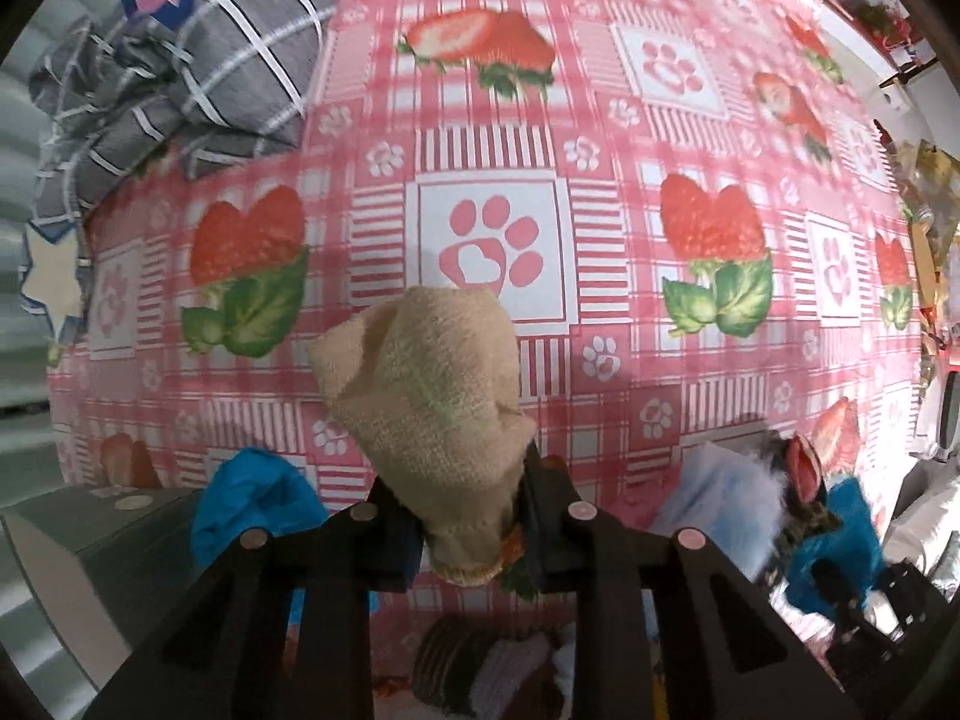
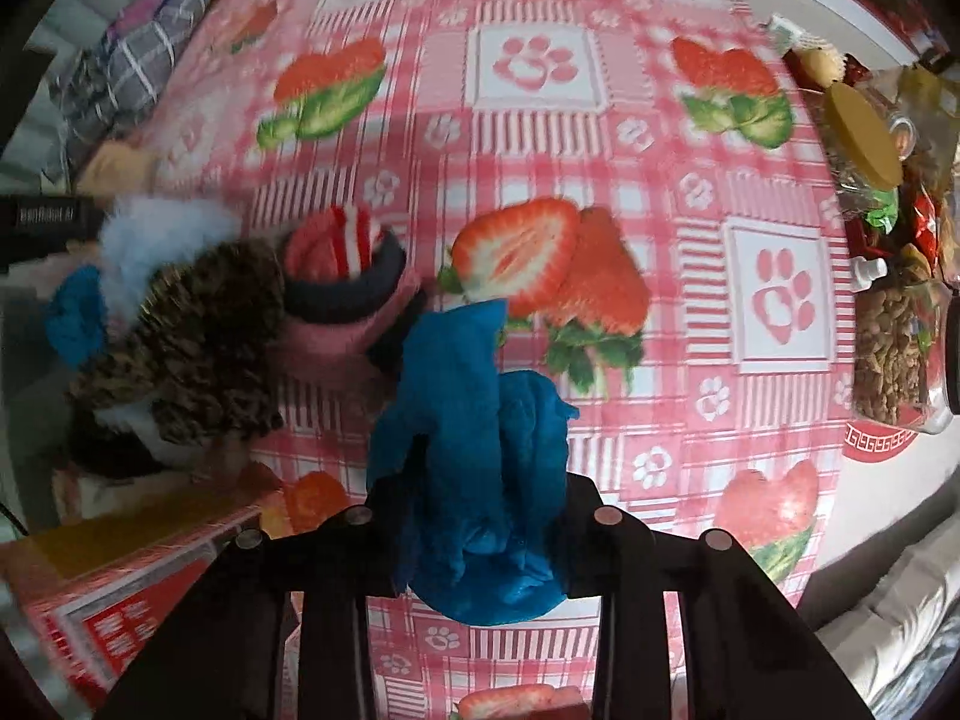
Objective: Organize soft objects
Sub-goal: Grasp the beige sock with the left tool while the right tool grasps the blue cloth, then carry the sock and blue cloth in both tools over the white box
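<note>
A beige knitted sock (image 1: 429,396) hangs above the pink strawberry-and-paw tablecloth (image 1: 492,240), with my left gripper (image 1: 468,516) shut on its cuff end. A bright blue sock (image 2: 474,420) is bunched between the jaws of my right gripper (image 2: 480,534), which is shut on it and holds it off the tablecloth (image 2: 774,300). To its left lies a pile of soft things: a speckled brown sock (image 2: 198,348), a red-and-white striped bundle in a dark cuff (image 2: 345,264), pale blue fluff (image 2: 162,234) and another blue sock (image 2: 75,318).
Grey checked fabric (image 1: 198,60) lies at the far left of the table. A grey box (image 1: 72,552) stands by the left gripper, and a red carton (image 2: 120,594) sits at the near left. Jars and snack packets (image 2: 888,354) crowd the right edge.
</note>
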Demonstrator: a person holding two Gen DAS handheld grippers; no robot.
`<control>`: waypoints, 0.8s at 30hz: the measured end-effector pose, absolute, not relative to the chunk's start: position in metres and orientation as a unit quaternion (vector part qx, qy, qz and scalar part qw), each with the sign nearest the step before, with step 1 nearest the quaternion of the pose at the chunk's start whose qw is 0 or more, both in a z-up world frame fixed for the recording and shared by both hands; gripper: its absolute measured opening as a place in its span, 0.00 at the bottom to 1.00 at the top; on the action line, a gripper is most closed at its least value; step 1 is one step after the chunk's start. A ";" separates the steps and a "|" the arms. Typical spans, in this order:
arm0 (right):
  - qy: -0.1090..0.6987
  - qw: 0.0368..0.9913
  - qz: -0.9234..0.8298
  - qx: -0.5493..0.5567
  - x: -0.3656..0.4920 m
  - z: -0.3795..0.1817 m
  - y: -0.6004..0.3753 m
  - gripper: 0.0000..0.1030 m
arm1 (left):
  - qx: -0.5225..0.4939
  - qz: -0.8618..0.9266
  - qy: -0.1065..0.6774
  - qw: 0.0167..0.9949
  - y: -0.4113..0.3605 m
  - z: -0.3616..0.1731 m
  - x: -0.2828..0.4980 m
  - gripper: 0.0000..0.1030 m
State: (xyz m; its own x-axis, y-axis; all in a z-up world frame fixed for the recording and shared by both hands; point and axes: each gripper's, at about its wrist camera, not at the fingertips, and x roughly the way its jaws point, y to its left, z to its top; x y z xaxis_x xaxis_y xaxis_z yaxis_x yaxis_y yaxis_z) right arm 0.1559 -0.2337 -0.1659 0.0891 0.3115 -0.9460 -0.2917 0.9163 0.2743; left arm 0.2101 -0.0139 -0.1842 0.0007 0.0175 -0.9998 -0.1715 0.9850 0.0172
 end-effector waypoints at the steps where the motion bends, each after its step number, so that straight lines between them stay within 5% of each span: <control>1: 0.643 0.739 0.202 0.013 0.158 -0.162 -0.237 0.34 | -0.052 0.066 0.700 0.709 -0.014 -0.178 0.208 0.27; 24: 0.610 0.755 0.234 0.059 0.111 -0.076 -0.241 0.34 | -0.036 0.031 0.676 0.736 -0.027 -0.094 0.081 0.27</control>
State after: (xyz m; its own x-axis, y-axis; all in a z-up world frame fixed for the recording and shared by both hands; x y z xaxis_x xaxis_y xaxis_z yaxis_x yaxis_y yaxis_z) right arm 0.1114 -0.2406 -0.0756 0.1469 0.4253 -0.8930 -0.2816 0.8835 0.3744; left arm 0.0812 -0.0269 -0.0936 0.0854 -0.0028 -0.9963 -0.0943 0.9955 -0.0109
